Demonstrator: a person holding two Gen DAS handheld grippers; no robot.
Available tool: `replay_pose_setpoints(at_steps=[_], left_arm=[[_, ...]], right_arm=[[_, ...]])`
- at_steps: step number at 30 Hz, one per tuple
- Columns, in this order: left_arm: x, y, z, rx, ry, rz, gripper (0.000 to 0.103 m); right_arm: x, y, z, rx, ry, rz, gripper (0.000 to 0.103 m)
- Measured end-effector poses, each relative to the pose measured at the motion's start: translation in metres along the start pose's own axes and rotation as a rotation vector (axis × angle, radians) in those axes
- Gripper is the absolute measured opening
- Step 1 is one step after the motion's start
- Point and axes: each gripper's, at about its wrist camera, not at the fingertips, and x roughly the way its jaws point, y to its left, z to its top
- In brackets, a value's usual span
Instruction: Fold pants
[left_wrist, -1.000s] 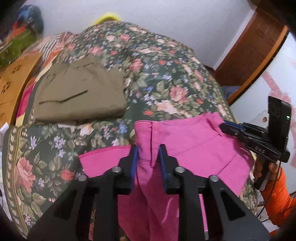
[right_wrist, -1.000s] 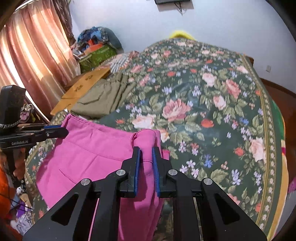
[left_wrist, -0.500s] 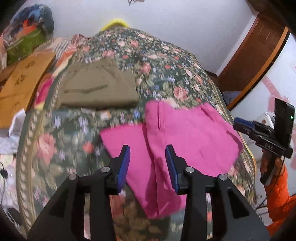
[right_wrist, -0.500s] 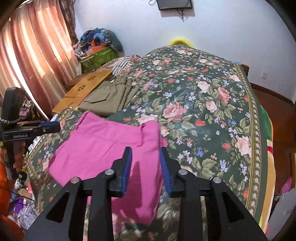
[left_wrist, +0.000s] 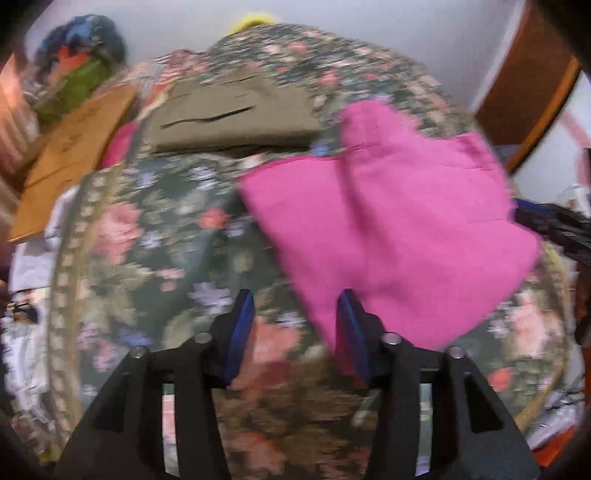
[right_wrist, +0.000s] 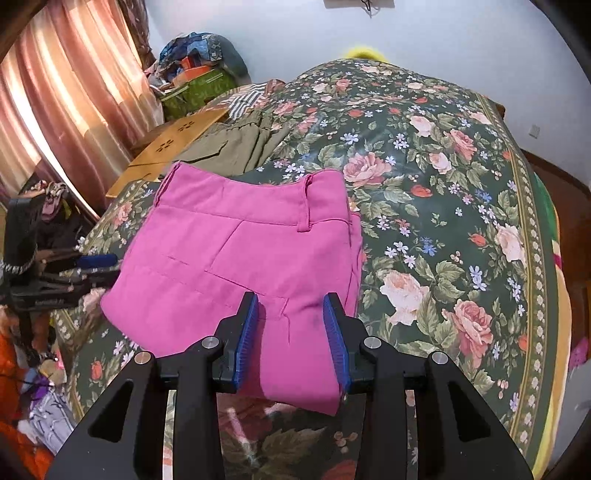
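The pink pants (right_wrist: 243, 258) lie folded flat on the floral bedspread (right_wrist: 443, 229), waistband at the far edge. In the blurred left wrist view the pink pants (left_wrist: 391, 225) lie to the right of centre. My left gripper (left_wrist: 295, 314) is open and empty above the bedspread (left_wrist: 155, 251), just off the pants' near left corner. My right gripper (right_wrist: 291, 310) is open and empty over the pants' near edge. The left gripper also shows at the left of the right wrist view (right_wrist: 92, 267), and the right gripper shows at the right edge of the left wrist view (left_wrist: 546, 225).
Folded olive pants (left_wrist: 236, 114) lie on the bed beyond the pink ones, also seen in the right wrist view (right_wrist: 229, 147). A wooden board (right_wrist: 177, 144) lies beside them. Curtains (right_wrist: 62, 103) and a clutter pile (right_wrist: 195, 66) stand at the left. A door frame (left_wrist: 524, 85) is at the right.
Both grippers have let go of the pink pants, opened wide and pulled back and up. The pants have dropped flat onto the bed.
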Motion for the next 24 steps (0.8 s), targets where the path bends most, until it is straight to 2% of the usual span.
replay_pose_setpoints(at_steps=[1, 3, 7, 9, 11, 16, 20, 23, 24], left_arm=[[0.002, 0.006, -0.001, -0.016, 0.014, -0.01, 0.041], [-0.002, 0.013, -0.001, -0.064, 0.014, -0.079, 0.041], [-0.028, 0.007, 0.008, -0.063, -0.075, -0.127, 0.042], [-0.036, 0.001, 0.013, -0.06, -0.098, -0.177, 0.042], [-0.036, -0.008, 0.018, -0.047, -0.113, -0.197, 0.044], [-0.003, -0.02, 0.026, 0.002, -0.07, -0.09, 0.045], [0.009, 0.001, 0.029, -0.063, -0.052, -0.019, 0.047], [0.007, 0.022, 0.029, -0.135, -0.045, -0.03, 0.047], [0.004, 0.027, 0.027, -0.147, -0.043, -0.034, 0.047]], right_arm=[[0.0, 0.002, -0.001, -0.005, -0.001, -0.006, 0.033], [-0.001, 0.001, -0.001, 0.004, -0.003, -0.002, 0.033], [-0.001, 0.0, -0.002, 0.016, -0.006, 0.0, 0.033], [-0.001, 0.001, -0.001, 0.015, -0.005, -0.002, 0.033], [-0.001, 0.001, -0.002, 0.014, -0.005, -0.001, 0.033], [-0.002, 0.0, -0.002, 0.021, -0.008, 0.008, 0.034], [-0.002, -0.001, -0.002, 0.017, -0.007, 0.007, 0.034], [-0.003, 0.0, -0.002, 0.005, -0.004, -0.004, 0.038], [-0.004, 0.0, -0.001, 0.001, -0.003, -0.012, 0.043]])
